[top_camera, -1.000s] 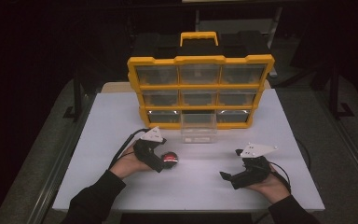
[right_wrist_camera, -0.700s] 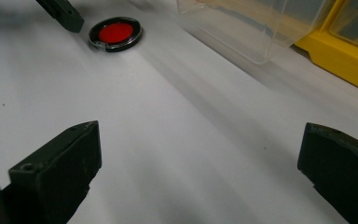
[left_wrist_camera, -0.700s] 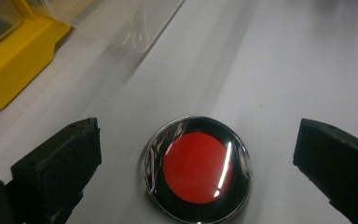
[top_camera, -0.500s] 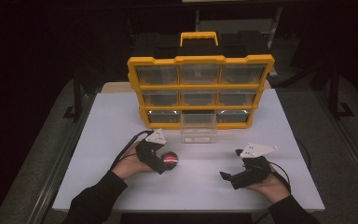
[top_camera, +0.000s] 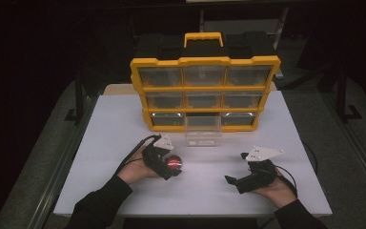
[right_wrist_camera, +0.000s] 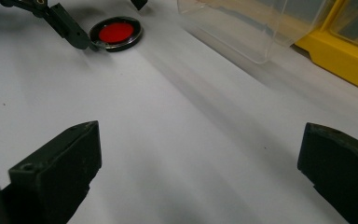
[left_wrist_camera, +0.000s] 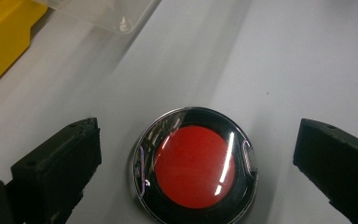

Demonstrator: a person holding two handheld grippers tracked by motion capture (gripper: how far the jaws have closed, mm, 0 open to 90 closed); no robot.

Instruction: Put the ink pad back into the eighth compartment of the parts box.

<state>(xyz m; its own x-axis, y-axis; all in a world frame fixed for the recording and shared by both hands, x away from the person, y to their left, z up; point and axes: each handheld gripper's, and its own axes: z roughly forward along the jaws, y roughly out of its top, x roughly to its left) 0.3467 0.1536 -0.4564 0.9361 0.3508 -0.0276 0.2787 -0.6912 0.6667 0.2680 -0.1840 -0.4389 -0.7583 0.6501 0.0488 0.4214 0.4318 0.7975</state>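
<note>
Now my left gripper (left_wrist_camera: 193, 161) stands wide, jaws either side of the red disc (left_wrist_camera: 195, 165) on the white table (top_camera: 105, 143); my right gripper (right_wrist_camera: 200, 172) gapes empty, well apart; clear drawer (top_camera: 203, 130) pulled out.

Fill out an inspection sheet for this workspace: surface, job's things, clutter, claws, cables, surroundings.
Surface: white table, flat, bare apart from the items below.
Job's things: round red disc in a black rim under a clear cover, lying flat; yellow drawer organiser at the back; its clear bottom-middle drawer pulled out.
Clutter: nothing seen.
Claws: left claw open, jaws either side of the disc, not touching it; right claw open, empty, above bare table.
Cables: black cable loops from the left claw; another trails from the right, both on the table.
Surroundings: dark room, grey floor, black frame legs.
</note>
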